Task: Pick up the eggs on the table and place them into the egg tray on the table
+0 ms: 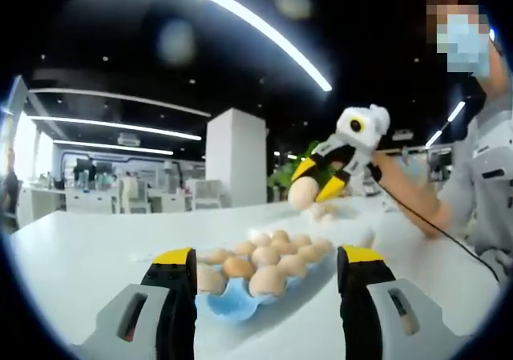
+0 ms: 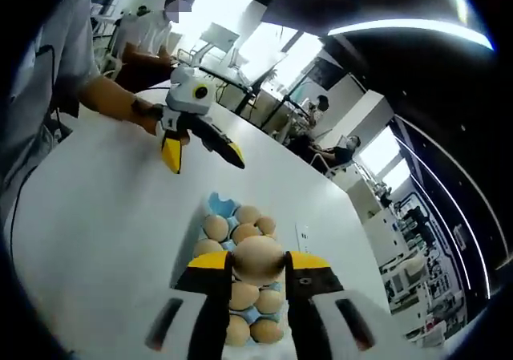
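1. Your right gripper (image 2: 258, 273) is clamped on an egg (image 2: 258, 257), jaws tight vs. both sides, held above the tray (image 2: 218, 204).
2. In the left gripper view you see that same gripper (image 1: 318, 185) from afar, egg (image 1: 303, 192) between its yellow tips, raised over the table (image 1: 72, 256) behind the tray.
3. Your left gripper (image 1: 265, 273) has its jaws wide apart, nothing between them; the tray (image 1: 232, 305) lies just ahead on the table.
4. In the right gripper view, the left gripper (image 2: 200, 151) hangs beyond the tray's far end, jaws spread, empty.
5. The blue tray is mostly full of eggs; a few cups at its far end show bare in the right gripper view.
6. Loose eggs (image 1: 325, 211) lie on the table behind the tray, under the right gripper.
7. Bkgd: office w/ desks, people seated.
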The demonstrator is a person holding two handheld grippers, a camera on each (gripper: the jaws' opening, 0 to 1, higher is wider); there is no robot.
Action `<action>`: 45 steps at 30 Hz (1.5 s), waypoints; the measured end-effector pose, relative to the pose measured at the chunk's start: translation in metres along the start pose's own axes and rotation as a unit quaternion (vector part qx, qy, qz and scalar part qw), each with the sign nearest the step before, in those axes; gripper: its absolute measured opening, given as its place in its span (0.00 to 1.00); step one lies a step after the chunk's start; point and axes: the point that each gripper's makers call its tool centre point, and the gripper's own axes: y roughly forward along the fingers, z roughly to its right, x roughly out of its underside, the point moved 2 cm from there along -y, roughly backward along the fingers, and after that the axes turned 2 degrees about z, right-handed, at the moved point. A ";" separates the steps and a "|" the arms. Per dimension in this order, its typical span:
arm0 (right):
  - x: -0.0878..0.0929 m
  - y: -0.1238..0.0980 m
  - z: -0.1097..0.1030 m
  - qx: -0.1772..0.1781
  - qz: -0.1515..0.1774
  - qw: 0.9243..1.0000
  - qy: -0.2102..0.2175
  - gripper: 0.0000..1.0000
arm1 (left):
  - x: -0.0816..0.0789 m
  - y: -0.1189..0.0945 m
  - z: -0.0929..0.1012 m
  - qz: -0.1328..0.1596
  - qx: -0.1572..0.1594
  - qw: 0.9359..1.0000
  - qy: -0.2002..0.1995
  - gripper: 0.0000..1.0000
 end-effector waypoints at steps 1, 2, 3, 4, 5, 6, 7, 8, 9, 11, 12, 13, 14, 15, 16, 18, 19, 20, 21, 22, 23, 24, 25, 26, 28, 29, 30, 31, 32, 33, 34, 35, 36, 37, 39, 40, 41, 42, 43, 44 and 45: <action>-0.001 0.001 0.000 0.001 0.003 1.000 0.000 0.28 | 0.000 0.000 0.000 0.000 0.000 1.000 0.000 0.72; -0.002 0.003 0.001 0.003 0.005 1.000 0.002 0.28 | 0.000 0.000 -0.001 0.000 0.000 1.000 0.000 0.72; -0.003 0.004 0.002 0.007 0.007 1.000 0.002 0.28 | 0.000 0.000 -0.001 -0.001 0.000 1.000 0.000 0.72; -0.004 0.005 0.003 0.011 0.010 1.000 0.002 0.28 | 0.000 0.000 -0.001 -0.001 -0.001 1.000 0.001 0.72; -0.005 0.006 0.003 0.011 0.012 1.000 0.003 0.28 | 0.000 0.000 -0.001 -0.001 -0.001 1.000 0.001 0.72; -0.005 0.007 0.002 0.010 0.014 1.000 0.003 0.28 | 0.000 0.000 -0.001 0.000 -0.001 1.000 0.001 0.72; -0.006 0.007 0.002 0.010 0.016 1.000 0.004 0.28 | 0.000 0.000 -0.001 0.000 -0.001 1.000 0.001 0.72; -0.007 0.009 0.001 0.009 0.016 1.000 0.004 0.28 | 0.000 0.000 -0.001 0.000 -0.001 1.000 0.001 0.72; -0.007 0.010 0.001 0.008 0.017 1.000 0.004 0.28 | 0.000 0.000 -0.001 0.000 -0.001 1.000 0.001 0.72; -0.008 0.012 0.000 0.008 0.019 1.000 0.005 0.28 | 0.000 0.000 -0.002 0.000 -0.001 1.000 0.001 0.72; -0.008 0.013 0.000 0.008 0.021 1.000 0.006 0.28 | 0.000 0.000 -0.001 0.000 -0.001 1.000 0.001 0.72; -0.009 0.014 -0.001 0.008 0.023 1.000 0.006 0.28 | 0.000 0.000 -0.001 -0.001 -0.001 1.000 0.001 0.72; -0.009 0.015 -0.001 0.008 0.024 1.000 0.008 0.28 | 0.000 0.000 -0.001 -0.001 -0.001 1.000 0.002 0.72; -0.010 0.016 -0.002 0.008 0.025 1.000 0.008 0.28 | 0.000 0.000 -0.001 -0.001 -0.001 1.000 0.002 0.72; -0.010 0.017 -0.003 0.008 0.026 1.000 0.008 0.28 | 0.000 -0.001 -0.001 -0.001 -0.001 1.000 0.002 0.72; -0.011 0.018 -0.003 0.008 0.026 1.000 0.008 0.28 | 0.000 -0.001 -0.002 -0.001 -0.001 1.000 0.002 0.72; -0.011 0.018 -0.003 0.008 0.027 1.000 0.008 0.28 | 0.000 -0.001 -0.002 -0.001 -0.001 1.000 0.002 0.72; -0.011 0.020 -0.003 0.009 0.028 1.000 0.009 0.28 | 0.000 -0.001 -0.002 -0.001 -0.001 1.000 0.002 0.72; -0.013 0.023 -0.002 0.017 0.035 0.999 0.006 0.28 | 0.000 -0.001 -0.002 -0.001 -0.002 1.000 0.002 0.72; -0.014 0.024 -0.001 0.019 0.036 0.999 0.009 0.28 | 0.000 -0.001 -0.003 -0.002 -0.003 1.000 0.003 0.72; -0.014 0.025 -0.001 0.020 0.038 0.999 0.008 0.28 | 0.000 -0.001 -0.002 -0.002 -0.002 1.000 0.003 0.72; -0.014 0.026 -0.002 0.020 0.039 0.999 0.008 0.28 | 0.000 -0.001 -0.002 -0.002 -0.002 1.000 0.002 0.72; -0.014 0.027 -0.002 0.021 0.040 0.999 0.009 0.28 | 0.000 -0.001 -0.002 -0.001 -0.002 1.000 0.003 0.72; -0.014 0.028 -0.001 0.021 0.040 0.999 0.010 0.28 | -0.001 -0.001 -0.001 -0.001 -0.002 1.000 0.003 0.72; -0.014 0.031 -0.002 0.023 0.044 0.999 0.012 0.28 | -0.001 -0.001 -0.001 0.000 -0.002 1.000 0.002 0.72; -0.014 0.032 -0.002 0.023 0.046 0.999 0.014 0.28 | -0.001 -0.001 -0.001 -0.001 -0.002 1.000 0.003 0.72; -0.015 0.034 -0.002 0.022 0.049 0.998 0.018 0.28 | -0.001 -0.001 -0.001 -0.001 -0.002 1.000 0.003 0.72; -0.015 0.035 -0.002 0.021 0.050 0.998 0.020 0.28 | -0.001 -0.001 -0.001 -0.001 -0.002 1.000 0.003 0.72; -0.015 0.037 -0.003 0.020 0.051 0.998 0.022 0.28 | -0.001 -0.001 -0.001 -0.001 -0.002 1.000 0.003 0.72; -0.014 0.039 -0.004 0.019 0.052 0.998 0.024 0.28 | -0.001 -0.001 -0.001 0.000 -0.002 1.000 0.004 0.72; -0.014 0.040 -0.003 0.022 0.053 0.998 0.025 0.28 | -0.001 -0.001 -0.001 0.001 -0.002 1.000 0.003 0.72; -0.014 0.042 -0.003 0.024 0.054 0.998 0.026 0.28 | -0.002 -0.001 -0.001 0.001 -0.002 1.000 0.003 0.72; -0.015 0.043 -0.002 0.026 0.055 0.998 0.028 0.28 | -0.002 -0.001 -0.001 0.001 -0.003 1.000 0.004 0.72; -0.015 0.044 -0.002 0.028 0.057 0.998 0.028 0.28 | -0.002 -0.001 -0.001 0.001 -0.003 1.000 0.004 0.72; -0.015 0.046 -0.004 0.025 0.057 0.998 0.029 0.28 | -0.002 -0.001 -0.001 0.001 -0.003 1.000 0.005 0.72; -0.015 0.047 -0.004 0.026 0.057 0.998 0.028 0.28 | -0.002 -0.001 -0.001 0.001 -0.003 1.000 0.005 0.72; -0.015 0.048 -0.004 0.026 0.057 0.998 0.027 0.28 | -0.002 -0.001 -0.001 0.001 -0.003 1.000 0.005 0.72; -0.015 0.049 -0.005 0.026 0.057 0.998 0.029 0.28 | -0.002 -0.001 -0.001 0.002 -0.003 1.000 0.005 0.72; -0.015 0.050 -0.005 0.027 0.058 0.998 0.030 0.28 | -0.003 -0.001 -0.001 0.002 -0.003 1.000 0.005 0.72; -0.016 0.051 -0.005 0.028 0.058 0.997 0.031 0.28 | -0.003 -0.001 -0.001 0.003 -0.003 1.000 0.006 0.72; -0.017 0.052 -0.005 0.028 0.061 0.997 0.034 0.28 | -0.003 -0.001 -0.001 0.003 -0.003 1.000 0.006 0.72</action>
